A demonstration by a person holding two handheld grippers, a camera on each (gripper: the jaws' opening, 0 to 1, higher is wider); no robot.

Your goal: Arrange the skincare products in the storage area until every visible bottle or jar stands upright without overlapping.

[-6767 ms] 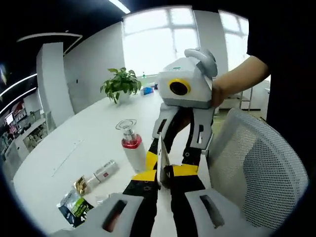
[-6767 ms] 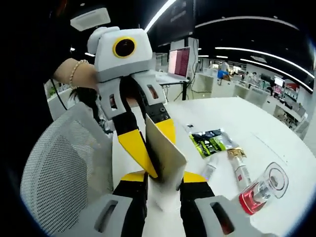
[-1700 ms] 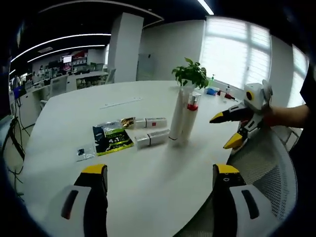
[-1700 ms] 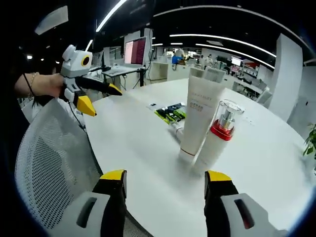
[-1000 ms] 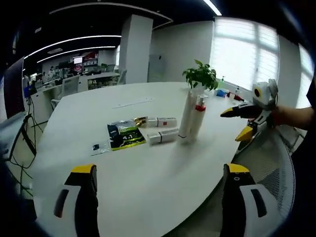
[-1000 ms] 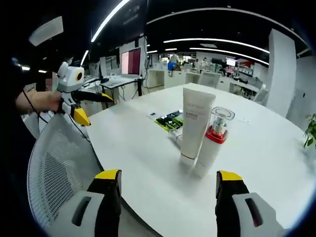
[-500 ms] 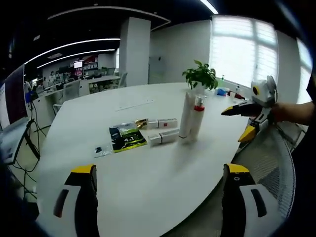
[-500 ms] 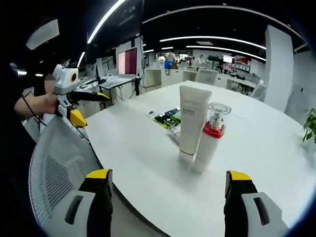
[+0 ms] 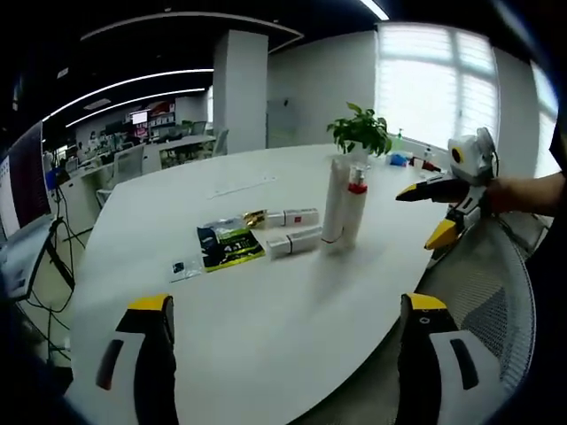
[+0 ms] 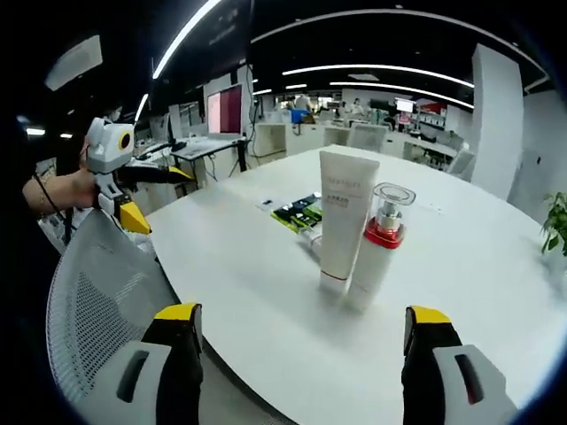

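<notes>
Nearest to us, our left claw [image 9: 282, 354] hangs released, its two jaws spread wide over the near edge of the table [image 9: 266, 310] with nothing between them. Our right claw [image 10: 299, 367] is likewise released and empty, jaws well apart above its own edge of the table. We judge both are held back and open because we are surveying the layout before reaching in.

Beside the table edge stands a mesh office chair [image 10: 97, 310], which we lean past to reach the top.

Further in, a white tube [image 10: 347, 232] stands upright on its cap, and a pump bottle with a red collar [image 10: 381, 248] stands just beside it; from the right gripper view we cannot tell whether they touch. These two already meet the upright condition.

Just past them in the left gripper view lie two small white tubes [image 9: 292, 240] on their sides, one behind the other, with a small gold-wrapped item [image 9: 255, 217] next to the farther one. A dark green sachet [image 9: 230, 243] lies flat beside them, and a small dark packet [image 9: 179, 266] lies near that. We judge the lying tubes are the work left: each needs a grip across its body and setting on its cap end, apart from its neighbours.

Far off, a potted plant [image 9: 359, 133] sits toward the windows.
</notes>
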